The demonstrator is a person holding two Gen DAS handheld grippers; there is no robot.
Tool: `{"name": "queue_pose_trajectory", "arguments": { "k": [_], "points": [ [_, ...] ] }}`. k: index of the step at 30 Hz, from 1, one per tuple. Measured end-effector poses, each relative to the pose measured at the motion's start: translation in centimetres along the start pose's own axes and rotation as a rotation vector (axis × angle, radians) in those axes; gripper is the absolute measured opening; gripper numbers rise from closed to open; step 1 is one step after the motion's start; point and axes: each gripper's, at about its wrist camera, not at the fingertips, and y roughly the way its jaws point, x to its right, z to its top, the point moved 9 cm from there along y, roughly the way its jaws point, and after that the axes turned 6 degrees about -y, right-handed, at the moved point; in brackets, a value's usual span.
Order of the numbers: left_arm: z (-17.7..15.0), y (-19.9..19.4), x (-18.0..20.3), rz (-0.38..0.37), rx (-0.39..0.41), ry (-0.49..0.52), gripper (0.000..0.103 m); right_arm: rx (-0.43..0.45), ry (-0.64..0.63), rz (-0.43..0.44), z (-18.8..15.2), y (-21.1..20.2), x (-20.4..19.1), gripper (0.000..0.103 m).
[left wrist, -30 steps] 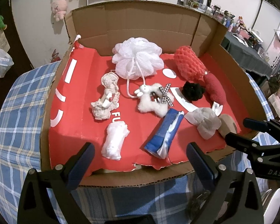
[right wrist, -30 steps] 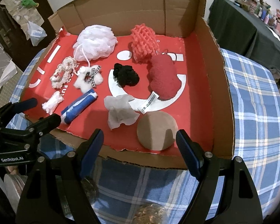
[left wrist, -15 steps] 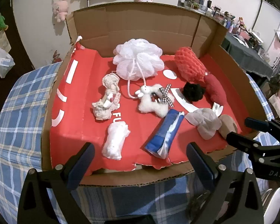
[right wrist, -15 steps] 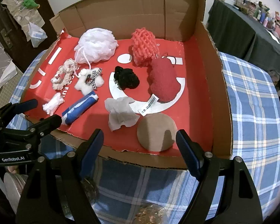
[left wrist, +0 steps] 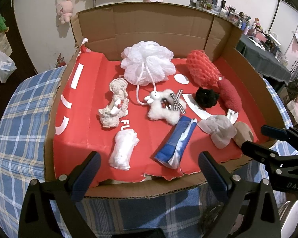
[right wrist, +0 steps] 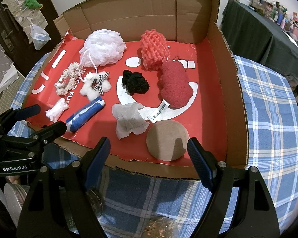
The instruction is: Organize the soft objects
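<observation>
Both grippers, left [left wrist: 149, 167] and right [right wrist: 149, 154], hang spread and empty at the box's near edge [right wrist: 159, 173], facing the soft objects [left wrist: 149, 67] scattered across its red floor, presumably for choosing among them

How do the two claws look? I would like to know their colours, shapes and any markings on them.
Both are matte black frames with silver screws. The left claw has two angular fingers lined with ribbed dark blue pads; seen from the right wrist view, its body carries white "GenRobot.AI" lettering. The right claw is the same build; the left wrist view shows "DAS" printed on its side. No cables or sleeves show.
</observation>
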Motion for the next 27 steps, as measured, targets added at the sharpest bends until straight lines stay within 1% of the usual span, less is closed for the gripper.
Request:
{"name": "queue_pose_trajectory", "arguments": {
  "k": [27],
  "points": [
    [0.02, -0.03, 0.06, 0.002, 0.003, 0.005, 0.100, 0.000, 0.001, 0.001, 0.04, 0.01, 0.02, 0.079]
  ]
}}
